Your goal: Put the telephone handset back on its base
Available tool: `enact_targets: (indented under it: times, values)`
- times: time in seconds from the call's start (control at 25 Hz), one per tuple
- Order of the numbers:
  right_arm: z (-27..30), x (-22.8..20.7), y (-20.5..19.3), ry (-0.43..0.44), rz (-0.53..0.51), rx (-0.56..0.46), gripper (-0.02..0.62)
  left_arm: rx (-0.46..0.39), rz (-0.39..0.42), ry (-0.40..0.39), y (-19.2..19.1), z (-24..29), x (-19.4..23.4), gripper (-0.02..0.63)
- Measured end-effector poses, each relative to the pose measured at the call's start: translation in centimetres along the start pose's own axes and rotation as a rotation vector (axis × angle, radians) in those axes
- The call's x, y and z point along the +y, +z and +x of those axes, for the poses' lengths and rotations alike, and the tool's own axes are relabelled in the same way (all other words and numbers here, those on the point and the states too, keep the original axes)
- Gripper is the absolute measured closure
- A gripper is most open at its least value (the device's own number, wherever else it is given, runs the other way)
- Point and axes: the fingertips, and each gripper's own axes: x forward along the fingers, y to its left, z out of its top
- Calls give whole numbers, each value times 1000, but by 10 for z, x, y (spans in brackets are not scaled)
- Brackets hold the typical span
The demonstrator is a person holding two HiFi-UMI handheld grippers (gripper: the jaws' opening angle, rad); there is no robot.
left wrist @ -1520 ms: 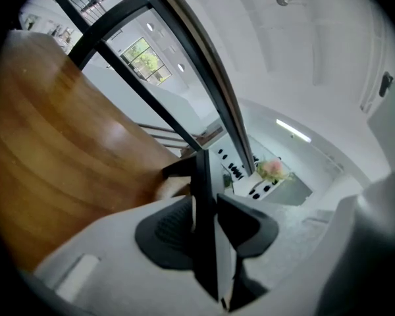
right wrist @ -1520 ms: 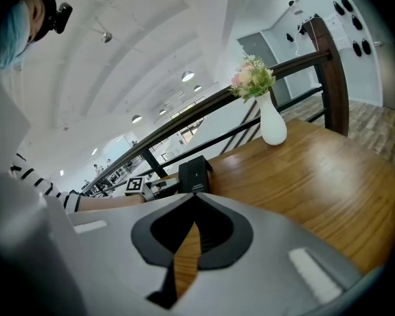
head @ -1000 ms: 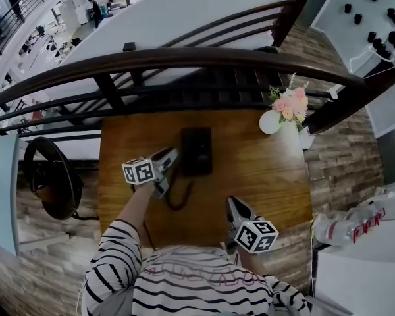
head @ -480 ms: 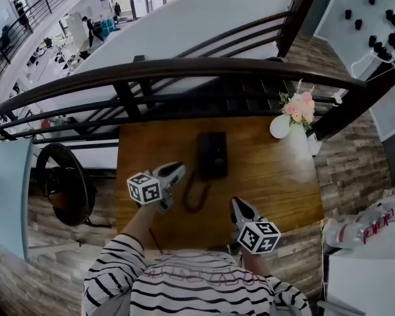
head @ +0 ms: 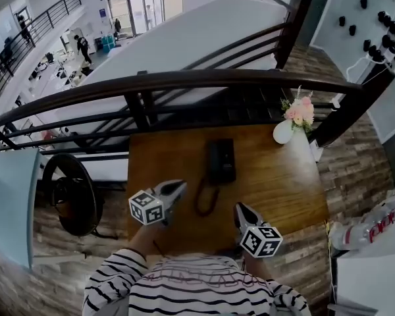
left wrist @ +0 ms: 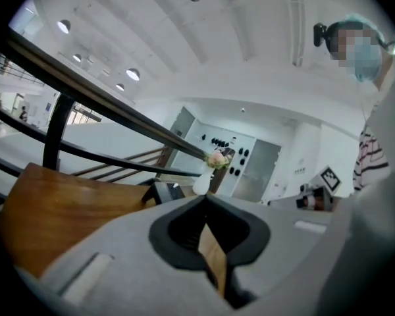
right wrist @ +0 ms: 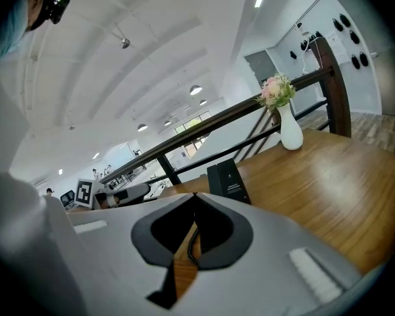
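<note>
The black telephone [head: 220, 161] lies at the middle of the wooden table [head: 276, 176]; its handset seems to rest on the base, and its cord [head: 205, 199] loops toward me. My left gripper [head: 180, 185] is near the cord's left side, apart from the phone. Its jaws have just been closing and now meet with nothing between them. In the left gripper view the left gripper [left wrist: 206, 198] points past the telephone [left wrist: 159, 191]. My right gripper [head: 239, 207] is shut and empty at the near right. In the right gripper view the right gripper [right wrist: 194, 196] faces the telephone [right wrist: 228, 180].
A white vase of pink flowers [head: 286, 127] stands at the table's far right corner. A dark railing [head: 184, 81] runs behind the table. A round black seat [head: 69, 196] is at the left, and a white counter [head: 375, 255] at the right.
The left gripper has drawn back from the phone's left side toward me, and its jaws have gone from open to shut. The right gripper has shifted a little.
</note>
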Motion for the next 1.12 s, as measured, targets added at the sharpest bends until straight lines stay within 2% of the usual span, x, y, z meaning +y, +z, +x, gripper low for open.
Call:
enact_targets:
  times: [0.48, 0.88, 1.12]
  values:
    - [-17, 39, -10, -2, -43, -38, 594, 2, 91, -18, -7, -45, -50, 603]
    - [-27, 51, -36, -38, -80, -41, 594, -29, 77, -49, -23, -71, -69, 603]
    - [-37, 54, -44, -75, -95, -88, 595, -41, 59, -49, -28, -87, -77, 604]
